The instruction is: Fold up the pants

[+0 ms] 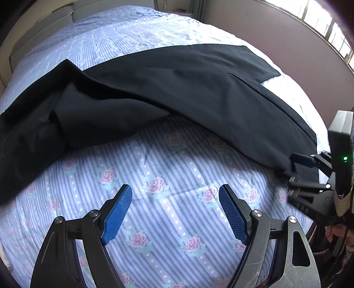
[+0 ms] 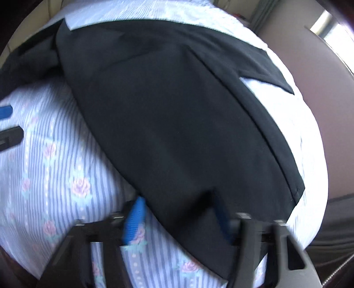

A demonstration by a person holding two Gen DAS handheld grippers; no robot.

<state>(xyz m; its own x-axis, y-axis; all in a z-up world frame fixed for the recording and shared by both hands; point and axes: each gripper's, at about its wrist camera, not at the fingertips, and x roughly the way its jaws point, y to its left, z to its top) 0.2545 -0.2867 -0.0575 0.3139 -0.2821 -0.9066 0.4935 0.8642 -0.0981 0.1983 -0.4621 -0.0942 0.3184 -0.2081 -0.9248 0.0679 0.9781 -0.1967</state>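
Black pants (image 1: 177, 88) lie across a bed, bunched at the left and stretched out to the right. My left gripper (image 1: 174, 210) hangs open over bare bedspread, with nothing between its blue pads (image 1: 117, 217). My right gripper (image 2: 178, 219) points down at the near end of a pant leg (image 2: 177, 110). That end lies flat between its blue pads (image 2: 135, 221), which stand wide apart and do not pinch it. In the left wrist view the right gripper (image 1: 296, 170) sits at the pant leg's end. The left gripper (image 2: 7, 123) shows at the left edge of the right wrist view.
The bedspread (image 1: 166, 166) is blue-striped with pink roses. A mauve wall (image 1: 276, 33) with a window (image 1: 327, 24) runs along the bed's far right side. A pale headboard (image 1: 44, 20) stands at the far end. A hand (image 1: 338, 232) holds the right gripper.
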